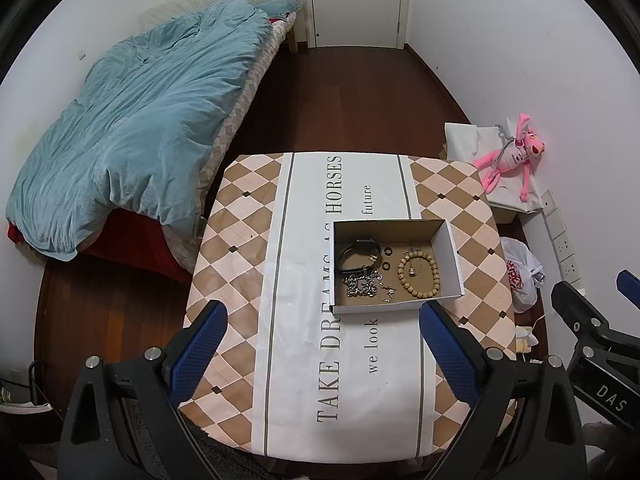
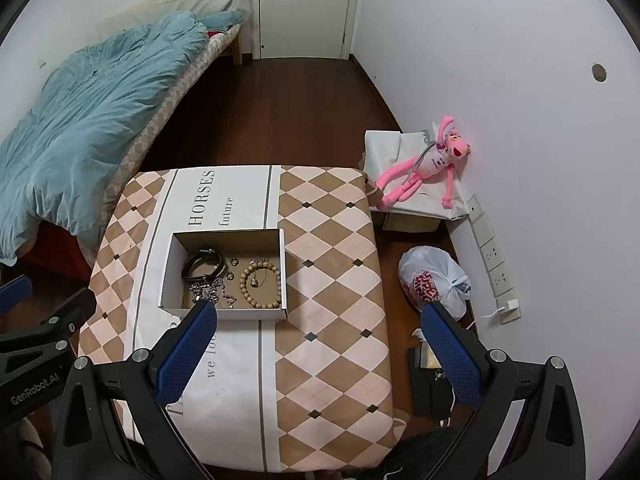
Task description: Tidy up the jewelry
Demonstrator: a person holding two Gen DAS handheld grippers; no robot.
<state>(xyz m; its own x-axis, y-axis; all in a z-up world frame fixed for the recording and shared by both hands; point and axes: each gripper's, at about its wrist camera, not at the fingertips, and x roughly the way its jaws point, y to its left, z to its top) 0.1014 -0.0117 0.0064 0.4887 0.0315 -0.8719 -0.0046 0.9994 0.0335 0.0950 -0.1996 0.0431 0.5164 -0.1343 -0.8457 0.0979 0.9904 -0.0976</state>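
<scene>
A shallow cardboard box sits on the patterned table. Inside lie a black watch, a silver chain, a wooden bead bracelet, two small dark rings and a small pendant. My left gripper is open and empty, held above the table in front of the box. My right gripper is open and empty, above the table right of the box. Each gripper shows at the edge of the other's view.
A bed with a blue duvet stands left of the table. A pink plush toy lies on a white-covered box at the right wall. A white plastic bag, wall sockets and dark items are by the floor at right.
</scene>
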